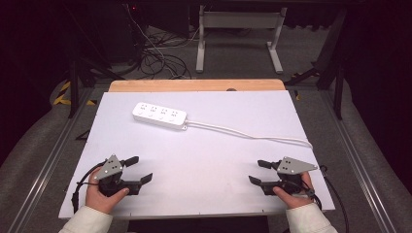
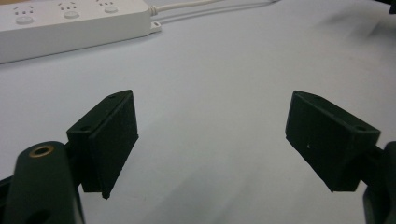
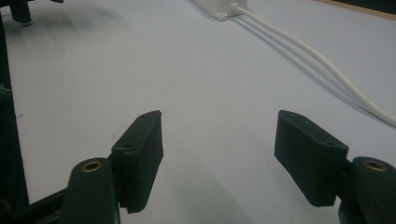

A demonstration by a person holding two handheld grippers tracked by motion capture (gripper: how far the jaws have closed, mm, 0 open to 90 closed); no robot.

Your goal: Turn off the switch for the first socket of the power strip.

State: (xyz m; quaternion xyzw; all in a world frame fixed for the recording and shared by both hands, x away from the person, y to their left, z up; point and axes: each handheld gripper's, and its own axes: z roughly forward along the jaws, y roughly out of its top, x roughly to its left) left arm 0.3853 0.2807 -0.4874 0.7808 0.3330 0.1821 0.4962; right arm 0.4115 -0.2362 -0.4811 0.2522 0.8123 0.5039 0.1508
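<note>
A white power strip (image 1: 159, 116) lies on the white table top (image 1: 209, 160), toward the back left, and its white cable (image 1: 252, 133) runs off to the right edge. My left gripper (image 1: 137, 169) rests near the front left corner, open, with nothing between its jaws. My right gripper (image 1: 258, 172) rests near the front right corner, also open and empty. In the left gripper view the power strip (image 2: 70, 23) lies ahead at the upper left, well beyond the gripper (image 2: 212, 140). In the right gripper view the cable (image 3: 317, 60) runs past on the right of the gripper (image 3: 219, 158).
A wooden board edge (image 1: 194, 85) shows behind the white top. On the floor beyond lie tangled black cables (image 1: 160, 58) and a white table frame (image 1: 238, 34). Metal rails (image 1: 53, 155) run along both sides.
</note>
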